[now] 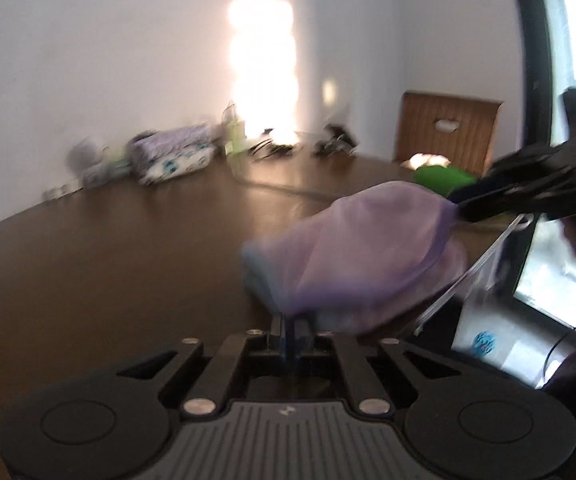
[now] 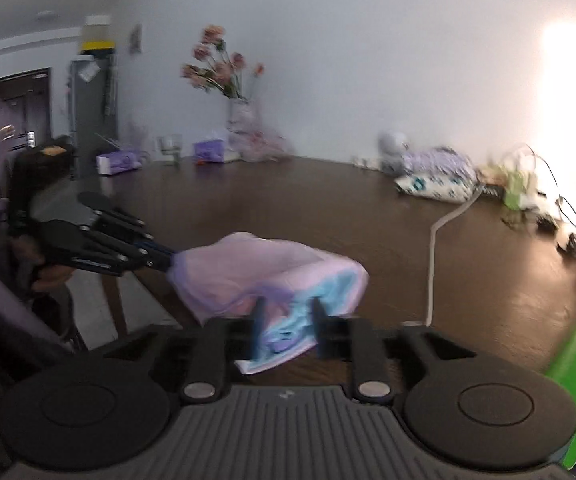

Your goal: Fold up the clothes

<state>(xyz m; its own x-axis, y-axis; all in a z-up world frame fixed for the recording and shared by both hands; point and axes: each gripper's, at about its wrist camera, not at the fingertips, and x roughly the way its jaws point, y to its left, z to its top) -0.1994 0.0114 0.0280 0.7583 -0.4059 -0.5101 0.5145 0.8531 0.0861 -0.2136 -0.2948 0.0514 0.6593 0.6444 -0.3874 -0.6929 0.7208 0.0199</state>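
Showing from the left wrist: the left gripper (image 1: 290, 330), jaws nearly closed on an edge of the pink garment (image 1: 362, 248), which is lifted above the dark wooden table (image 1: 128, 264). The right gripper (image 1: 464, 210) meets the cloth's far corner; the view is blurred. A green item (image 1: 442, 178) and a wooden chair (image 1: 446, 132) lie beyond.

From the right wrist: the right gripper (image 2: 286, 330), jaws partly apart with pink-and-blue cloth (image 2: 272, 276) between them; whether the pads press it cannot be told. The left gripper (image 2: 168, 260) pinches the opposite corner. A white cable (image 2: 434, 256) crosses the table (image 2: 328, 200).

Handling note, as judgement: keep both corners level and taut, and lower them together so the fold lands square, clear of the cable.
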